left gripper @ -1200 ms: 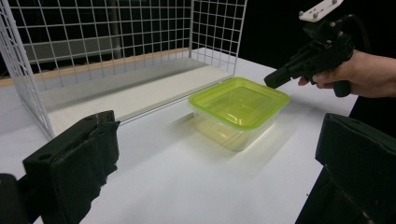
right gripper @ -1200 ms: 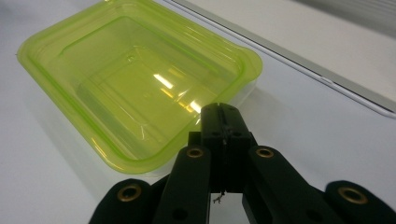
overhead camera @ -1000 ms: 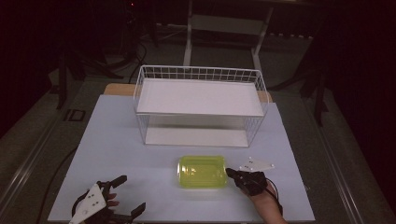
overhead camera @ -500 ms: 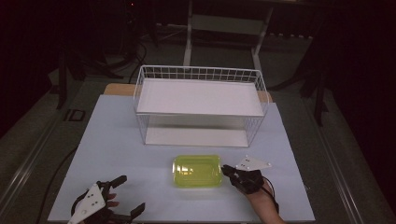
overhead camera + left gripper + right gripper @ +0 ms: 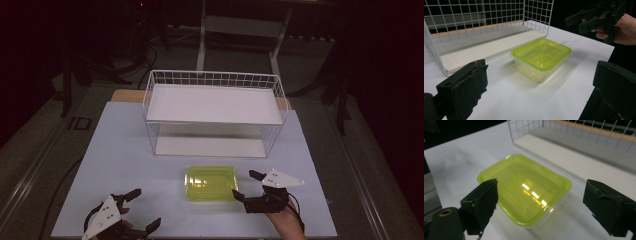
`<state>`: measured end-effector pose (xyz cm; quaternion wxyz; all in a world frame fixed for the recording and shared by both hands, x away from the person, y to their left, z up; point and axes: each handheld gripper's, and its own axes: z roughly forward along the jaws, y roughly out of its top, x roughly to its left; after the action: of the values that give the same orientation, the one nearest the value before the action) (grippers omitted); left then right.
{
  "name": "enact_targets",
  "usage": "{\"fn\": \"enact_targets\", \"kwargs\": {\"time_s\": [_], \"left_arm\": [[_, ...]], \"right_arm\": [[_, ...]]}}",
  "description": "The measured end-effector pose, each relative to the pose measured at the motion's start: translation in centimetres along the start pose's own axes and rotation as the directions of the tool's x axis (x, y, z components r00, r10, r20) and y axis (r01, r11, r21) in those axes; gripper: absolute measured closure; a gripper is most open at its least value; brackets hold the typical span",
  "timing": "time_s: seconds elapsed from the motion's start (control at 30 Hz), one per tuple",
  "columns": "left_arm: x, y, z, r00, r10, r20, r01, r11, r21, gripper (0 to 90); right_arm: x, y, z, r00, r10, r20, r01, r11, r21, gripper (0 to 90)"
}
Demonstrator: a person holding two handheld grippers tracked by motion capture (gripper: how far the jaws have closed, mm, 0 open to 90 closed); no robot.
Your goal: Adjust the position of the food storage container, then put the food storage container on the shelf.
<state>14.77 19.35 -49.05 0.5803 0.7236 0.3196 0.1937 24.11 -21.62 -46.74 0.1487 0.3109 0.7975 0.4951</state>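
Observation:
A clear box with a yellow-green lid (image 5: 211, 183) lies flat on the white table top, just in front of the wire basket. My right gripper (image 5: 245, 185) hovers at the box's right edge. Its jaws have just been opening and now stand wide, with no pad touching the box. In the right gripper view the box (image 5: 525, 188) sits low and ahead between the spread jaws of that gripper (image 5: 541, 195). My left gripper (image 5: 146, 207) rests open near the table's front left, empty. The left gripper view looks across at the box (image 5: 541, 56) and the right gripper (image 5: 584, 21).
A white wire basket (image 5: 215, 78) with a white shelf board inside stands at the back middle of the table (image 5: 120, 150). Its open front faces the box. A dark floor surrounds the table, with stand legs behind it.
My right gripper, earlier shut at the box's right edge, has let go, opened wide and lifted slightly. The box slid a little to the left. The left gripper has stayed put.

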Motion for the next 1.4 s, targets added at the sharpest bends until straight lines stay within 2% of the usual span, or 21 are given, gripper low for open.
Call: {"fn": "enact_targets", "kwargs": {"time_s": [0.13,0.2,0.23,0.3,0.33,0.37,0.4,0.47,0.57,0.73,0.77,0.83,0.93,0.97,1.0,1.07,1.1,1.2,1.27,1.33,1.4], "left_arm": [[0.0,0.3,0.4,1.0,0.0,0.001,0.0,1.0,0.005,0.1],[0.0,0.7,0.8,1.0,0.006,0.008,-0.006,0.9998,0.018,0.1],[0.0,0.9,1.0,0.9999,0.012,0.008,-0.012,0.9997,0.023,0.1],[0.1,1.1,1.2,0.9998,0.014,0.013,-0.014,0.9993,0.034,0.1],[0.1,1.1,1.2,0.9998,0.014,0.013,-0.014,0.9993,0.034,0.1],[0.3,1.7,2.1,0.9997,0.01,0.022,-0.01,0.9992,0.038,0.1],[0.7,2.1,3.0,0.9997,-0.007,0.022,0.006,0.9992,0.041,0.1],[1.1,2.4,3.8,0.9997,-0.015,0.021,0.015,0.999,0.041,0.1],[1.3,2.7,4.4,0.9998,-0.012,0.018,0.011,0.999,0.044,0.1],[1.2,2.9,5.5,0.9997,-0.025,0.002,0.024,0.9969,0.074,0.1],[1.1,2.8,6.1,0.9996,-0.026,-0.004,0.027,0.9936,0.11,0.1],[1.1,2.7,6.3,0.999,-0.044,-0.009,0.045,0.992,0.118,0.1],[1.1,2.7,6.7,0.9951,-0.098,-0.016,0.099,0.985,0.141,0.1],[1.1,2.7,6.7,0.9951,-0.098,-0.016,0.099,0.985,0.141,0.1],[1.1,2.8,7.0,0.9914,-0.131,0.002,0.129,0.979,0.158,0.1],[1.1,2.9,7.3,0.9879,-0.155,0.012,0.15,0.97,0.192,0.1],[1.2,3.0,7.5,0.9832,-0.18,0.031,0.17,0.9633,0.208,0.1],[1.2,3.2,8.1,0.9767,-0.215,0.005,0.207,0.9484,0.24,0.1],[1.2,3.3,8.5,0.9789,-0.203,-0.026,0.203,0.9462,0.252,0.1],[1.3,3.3,9.0,0.9761,-0.21,-0.058,0.218,0.9414,0.258,0.1],[1.4,3.1,9.6,0.9671,-0.241,-0.081,0.254,0.926,0.279,0.2]], "right_arm": [[0.2,0.2,-0.2,0.9993,-0.014,0.036,0.015,0.999,-0.031,15.0],[0.0,0.4,-0.2,0.9999,-0.01,0.012,0.01,0.999,-0.035,15.7],[0.0,0.4,-0.3,0.9998,-0.014,0.014,0.014,0.999,-0.036,19.6],[-0.1,0.5,-0.3,0.9996,-0.027,0.012,0.027,0.999,-0.042,20.4],[-0.2,0.5,-0.4,0.9993,-0.037,-0.01,0.036,0.997,-0.071,20.4],[-0.2,0.5,-0.4,0.9993,-0.037,-0.01,0.036,0.997,-0.071,20.5],[-0.2,0.8,-0.5,0.9985,-0.051,0.016,0.052,0.998,-0.044,18.7],[-0.2,1.0,-0.5,0.9959,-0.079,0.044,0.081,0.996,-0.035,18.7],[0.0,1.1,-0.4,0.9942,-0.098,0.045,0.1,0.994,-0.037,17.5],[-0.3,1.1,-0.2,0.9977,-0.062,0.026,0.063,0.997,-0.037,17.3],[-0.5,1.0,-0.1,0.9987,-0.044,0.024,0.045,0.998,-0.035,15.7],[-0.5,1.0,0.0,0.9986,-0.042,0.033,0.043,0.999,-0.029,14.5],[-0.9,0.8,0.4,0.9995,0.014,0.028,-0.014,1.0,-0.013,11.0],[-0.9,0.8,0.4,0.9995,0.014,0.028,-0.014,1.0,-0.013,11.0],[-0.9,0.6,0.6,0.9985,0.034,0.043,-0.033,0.999,-0.01,11.1],[-0.8,0.4,0.8,0.9974,0.043,0.058,-0.043,0.999,-0.004,11.0],[-0.8,0.4,0.8,0.9962,0.056,0.067,-0.056,0.998,-0.002,11.0],[-1.1,0.6,0.8,0.992,0.11,0.063,-0.11,0.994,-0.003,11.1],[-1.1,0.8,0.8,0.9894,0.124,0.077,-0.124,0.992,0.0,11.3],[-1.1,0.9,0.8,0.988,0.137,0.071,-0.139,0.99,0.013,12.8],[-1.1,0.9,1.1,0.9858,0.153,0.069,-0.156,0.987,0.034,14.5]]}}
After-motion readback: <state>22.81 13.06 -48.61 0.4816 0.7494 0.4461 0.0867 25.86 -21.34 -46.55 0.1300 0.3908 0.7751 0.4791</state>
